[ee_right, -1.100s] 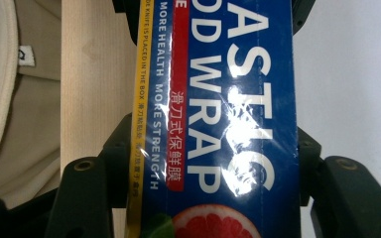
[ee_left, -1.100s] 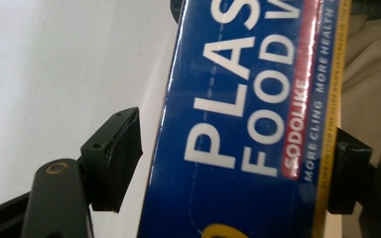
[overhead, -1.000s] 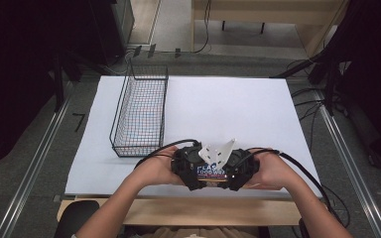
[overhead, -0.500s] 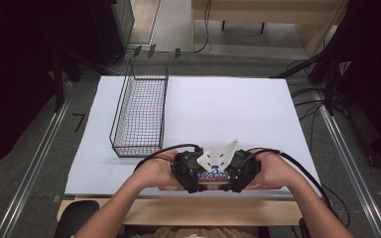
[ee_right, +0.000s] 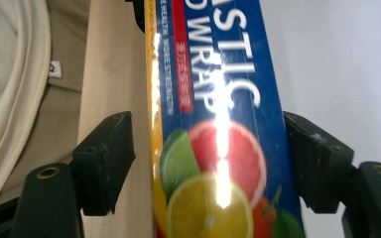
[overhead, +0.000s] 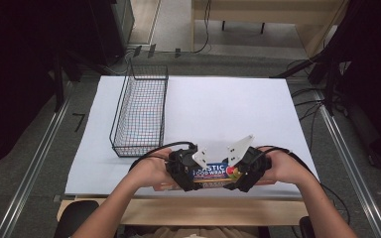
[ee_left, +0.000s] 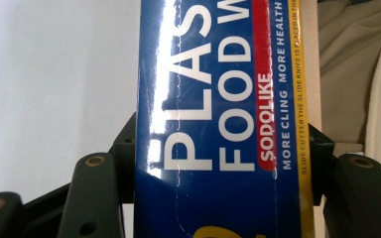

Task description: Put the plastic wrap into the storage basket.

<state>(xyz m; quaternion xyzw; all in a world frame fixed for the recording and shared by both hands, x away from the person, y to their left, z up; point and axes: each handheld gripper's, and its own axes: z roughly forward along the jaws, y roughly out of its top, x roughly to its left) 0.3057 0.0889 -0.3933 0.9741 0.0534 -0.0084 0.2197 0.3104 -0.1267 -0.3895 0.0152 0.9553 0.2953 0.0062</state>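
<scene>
In the high view, both ends of the long blue cardboard box of plastic food wrap (overhead: 213,173) are covered by the black left hand-held gripper (overhead: 182,171) and right hand-held gripper (overhead: 246,171). In both gripper views its lettering is cut off by the frame's top edge, with glare blotting some letters.

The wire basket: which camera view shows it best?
The high view: the whole wire basket stands on the white table, left of centre. The two gripper views look at the plastic wrap box instead.
</scene>
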